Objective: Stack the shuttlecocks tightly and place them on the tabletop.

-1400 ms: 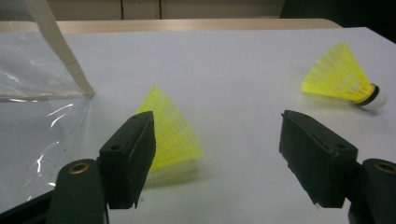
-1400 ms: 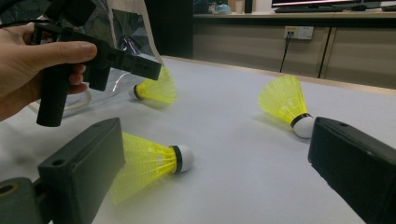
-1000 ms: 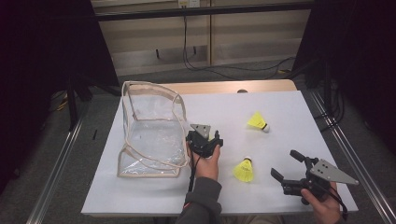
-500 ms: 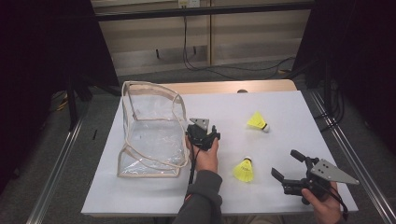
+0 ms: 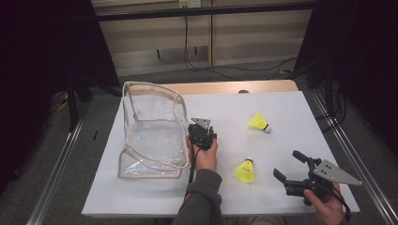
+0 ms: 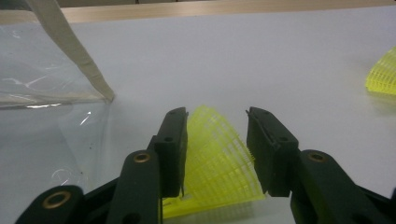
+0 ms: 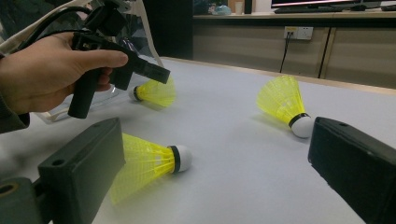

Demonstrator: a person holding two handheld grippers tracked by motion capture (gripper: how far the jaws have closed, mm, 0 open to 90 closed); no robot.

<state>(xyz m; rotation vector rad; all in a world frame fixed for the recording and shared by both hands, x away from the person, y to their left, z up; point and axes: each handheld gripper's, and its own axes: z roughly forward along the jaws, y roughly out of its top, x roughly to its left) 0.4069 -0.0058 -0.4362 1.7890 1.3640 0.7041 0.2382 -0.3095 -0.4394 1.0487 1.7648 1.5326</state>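
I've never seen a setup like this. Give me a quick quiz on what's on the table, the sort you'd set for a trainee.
1. How many shuttlecocks lie on the table?
2. True or false: the right gripper is clamped on a shuttlecock.
3. What stands beside the left gripper, on its left in the high view? A) a clear bag B) a cardboard box C) a metal bowl

Key
1. Three: the straddled shuttlecock between the left gripper's jaws, the near shuttlecock and the far shuttlecock.
2. False: its jaws are spread with nothing between them.
3. A, the clear bag.
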